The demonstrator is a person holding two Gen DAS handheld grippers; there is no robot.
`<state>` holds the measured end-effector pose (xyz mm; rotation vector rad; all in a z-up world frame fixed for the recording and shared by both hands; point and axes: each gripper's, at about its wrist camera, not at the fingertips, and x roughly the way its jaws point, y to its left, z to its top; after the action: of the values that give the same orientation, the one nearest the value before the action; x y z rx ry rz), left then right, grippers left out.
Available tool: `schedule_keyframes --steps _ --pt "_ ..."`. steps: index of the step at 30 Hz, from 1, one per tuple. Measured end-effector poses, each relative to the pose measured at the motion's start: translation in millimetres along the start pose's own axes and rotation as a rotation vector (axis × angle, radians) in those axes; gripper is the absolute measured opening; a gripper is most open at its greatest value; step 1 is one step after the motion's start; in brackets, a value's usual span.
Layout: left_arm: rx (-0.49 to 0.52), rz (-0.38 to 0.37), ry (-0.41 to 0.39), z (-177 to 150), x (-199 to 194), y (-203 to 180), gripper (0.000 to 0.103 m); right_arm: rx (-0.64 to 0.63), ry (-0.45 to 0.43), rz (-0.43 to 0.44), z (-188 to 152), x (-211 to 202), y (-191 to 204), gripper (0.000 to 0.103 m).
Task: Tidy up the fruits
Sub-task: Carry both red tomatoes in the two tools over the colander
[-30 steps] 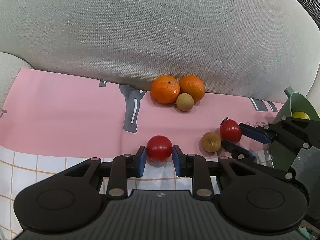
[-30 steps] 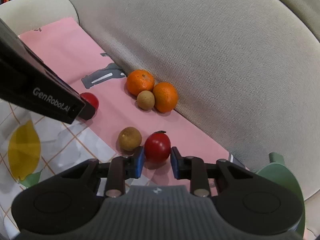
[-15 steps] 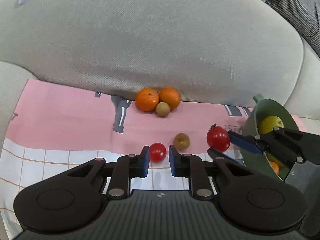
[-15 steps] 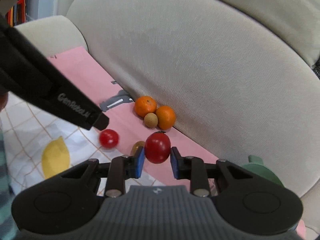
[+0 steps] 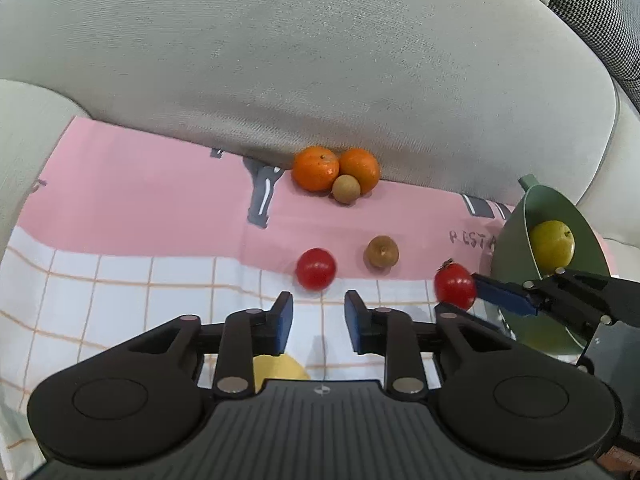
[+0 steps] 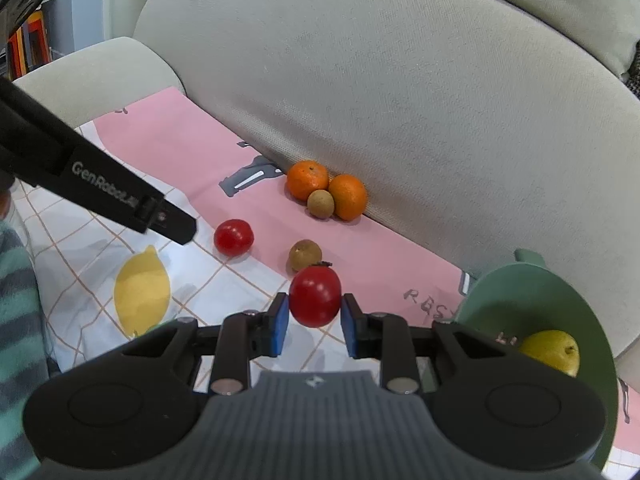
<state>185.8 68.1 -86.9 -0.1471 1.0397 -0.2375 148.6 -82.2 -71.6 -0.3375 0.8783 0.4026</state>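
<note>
Seen from the left wrist: left gripper (image 5: 316, 322) hanging just short of a red tomato (image 5: 315, 269) lying loose on the cloth (image 5: 120, 280), dead ahead of the gap. Jaws just opened a little, narrowly parted, nothing between them. Off to the right, green bowl (image 5: 516, 240) with a yellow fruit (image 5: 552, 247) inside.

Seen from the right wrist: right gripper (image 6: 313, 326) pinching a second tomato (image 6: 315, 297) clear of the cloth, pads pressed on both flanks. Bowl to the lower right, near; right hand plainly nearer to it. Judged next: carry across, drop in.
</note>
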Motion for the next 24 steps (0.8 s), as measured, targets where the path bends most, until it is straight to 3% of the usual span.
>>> schedule_keyframes --steps 6,21,24 --pt "0.068 0.022 -0.009 8 26 -2 0.037 0.0 0.019 0.0 6 18 -4 0.025" --pt "0.084 0.047 0.036 5 56 3 0.037 0.03 0.067 -0.011 7 50 -10 0.025" --pt "0.074 0.046 0.029 7 57 3 0.033 0.028 0.066 -0.01 6 51 -10 0.025"
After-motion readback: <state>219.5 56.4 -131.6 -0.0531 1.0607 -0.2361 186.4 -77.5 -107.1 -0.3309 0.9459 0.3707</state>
